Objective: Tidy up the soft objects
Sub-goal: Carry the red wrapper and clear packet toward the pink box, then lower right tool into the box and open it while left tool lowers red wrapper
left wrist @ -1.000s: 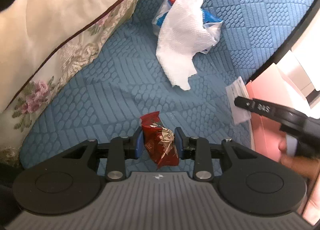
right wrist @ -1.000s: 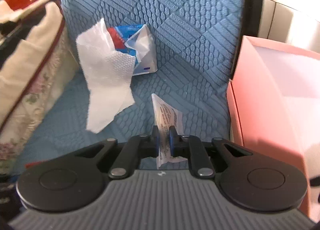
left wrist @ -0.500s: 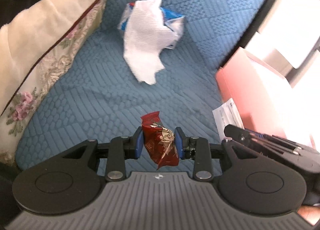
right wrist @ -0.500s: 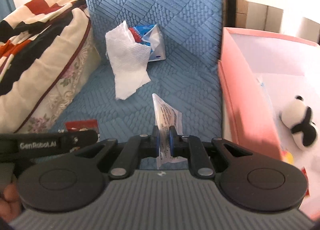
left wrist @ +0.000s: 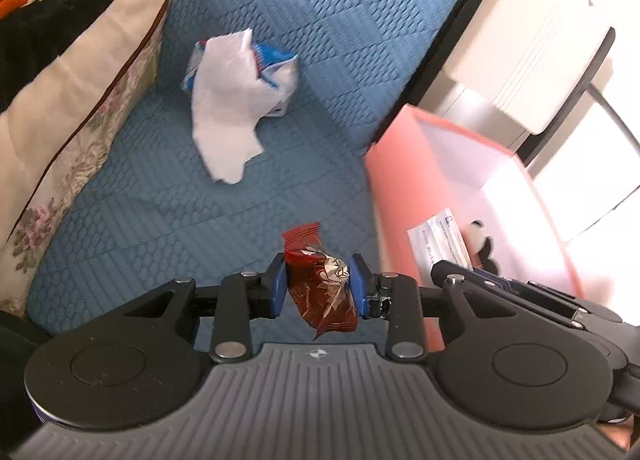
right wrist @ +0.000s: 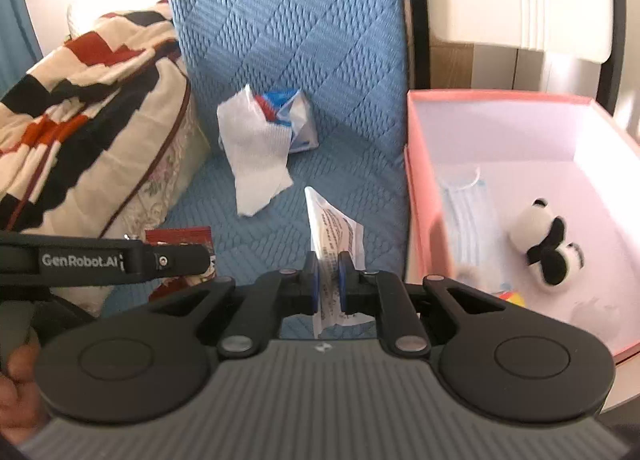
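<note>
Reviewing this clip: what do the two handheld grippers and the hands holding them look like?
Both are alike: a ribbed grey body, two round black discs, black linkage arms with silver pivot pins, and blue-padded fingers on the left gripper and the right gripper. Seen from the side, the left one carries white "GenRobot.AI" lettering. Only bare skin of the left hand shows; no sleeve or cable is visible.

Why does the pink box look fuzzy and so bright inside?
Left wrist view: the pink box has smeared edges from motion blur, and its inside washes out to white near the panda toy. Right wrist view: the box wall beside the face mask is blurred too, window light glares at upper left, and the fisheye lens bends straight edges.
</note>
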Action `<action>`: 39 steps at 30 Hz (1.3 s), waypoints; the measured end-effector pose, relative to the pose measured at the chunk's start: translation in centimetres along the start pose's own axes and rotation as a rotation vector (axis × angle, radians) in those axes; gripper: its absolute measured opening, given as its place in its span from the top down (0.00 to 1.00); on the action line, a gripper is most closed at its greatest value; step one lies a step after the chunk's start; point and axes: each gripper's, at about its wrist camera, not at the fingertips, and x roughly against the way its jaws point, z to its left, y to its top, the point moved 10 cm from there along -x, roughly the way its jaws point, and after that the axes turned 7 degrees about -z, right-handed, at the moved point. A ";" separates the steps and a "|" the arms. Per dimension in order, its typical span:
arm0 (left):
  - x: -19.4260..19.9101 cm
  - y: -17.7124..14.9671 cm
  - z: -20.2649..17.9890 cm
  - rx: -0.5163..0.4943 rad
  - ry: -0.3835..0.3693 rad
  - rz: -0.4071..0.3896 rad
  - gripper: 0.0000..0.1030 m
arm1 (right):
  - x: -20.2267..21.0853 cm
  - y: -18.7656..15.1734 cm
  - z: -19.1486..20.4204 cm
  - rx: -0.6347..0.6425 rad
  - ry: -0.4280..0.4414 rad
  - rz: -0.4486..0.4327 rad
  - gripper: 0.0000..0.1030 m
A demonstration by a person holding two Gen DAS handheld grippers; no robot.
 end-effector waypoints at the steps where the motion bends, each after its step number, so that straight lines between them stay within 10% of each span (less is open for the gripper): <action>1: 0.2 0.2 -0.4 0.001 -0.008 0.000 0.64 | 0.5 0.5 -0.4 -0.001 -0.001 -0.005 0.87; 25: -3.3 3.4 -14.0 -0.071 -0.101 -0.086 0.64 | 4.1 6.5 -12.2 0.005 -0.063 -0.070 0.87; 30: -6.6 1.6 -13.4 -0.073 -0.066 -0.042 0.62 | 2.5 4.2 -15.3 -0.030 -0.097 -0.013 0.87; 35: -10.1 0.0 -10.2 -0.044 -0.003 0.005 0.36 | 1.0 1.5 -18.1 -0.071 -0.140 0.049 0.85; 39: -12.2 -1.1 -8.2 -0.045 0.038 0.033 0.36 | 0.0 0.2 -19.7 -0.118 -0.173 0.095 0.63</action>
